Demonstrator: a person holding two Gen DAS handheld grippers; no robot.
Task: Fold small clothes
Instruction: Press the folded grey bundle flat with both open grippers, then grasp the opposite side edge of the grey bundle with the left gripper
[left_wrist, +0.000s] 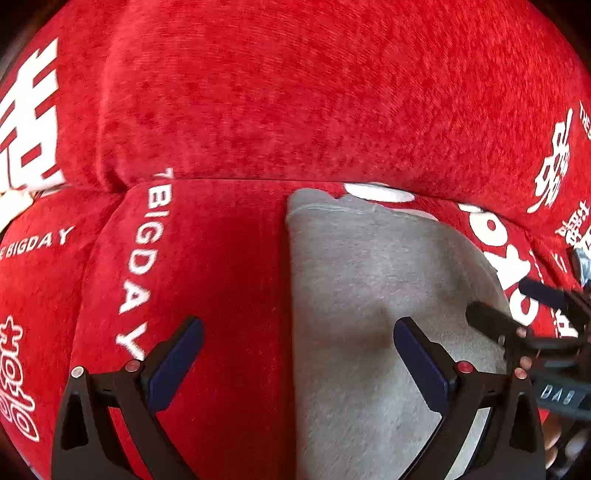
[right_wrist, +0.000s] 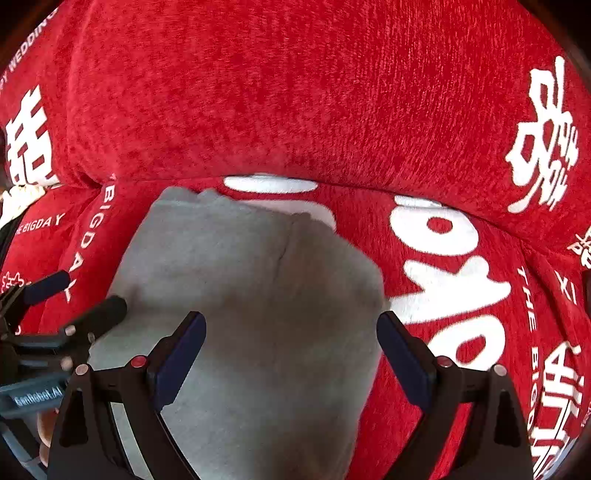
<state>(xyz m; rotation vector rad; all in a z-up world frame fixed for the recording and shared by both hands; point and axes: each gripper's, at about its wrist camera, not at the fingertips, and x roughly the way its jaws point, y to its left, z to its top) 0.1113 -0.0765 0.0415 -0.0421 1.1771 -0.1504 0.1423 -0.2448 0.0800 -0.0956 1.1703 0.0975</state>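
Observation:
A small grey garment (left_wrist: 376, 295) lies flat on a red sofa seat; it also shows in the right wrist view (right_wrist: 258, 288). My left gripper (left_wrist: 298, 330) is open and empty, straddling the garment's straight left edge, its right finger over the grey cloth. My right gripper (right_wrist: 291, 325) is open and empty above the garment's middle and right side. The right gripper shows at the right edge of the left wrist view (left_wrist: 517, 306), and the left gripper shows at the left of the right wrist view (right_wrist: 77, 295).
The sofa seat cushion (left_wrist: 207, 258) is red with white lettering. The red backrest (left_wrist: 314, 92) rises just behind the garment. A second seat cushion (left_wrist: 33, 280) lies to the left across a seam.

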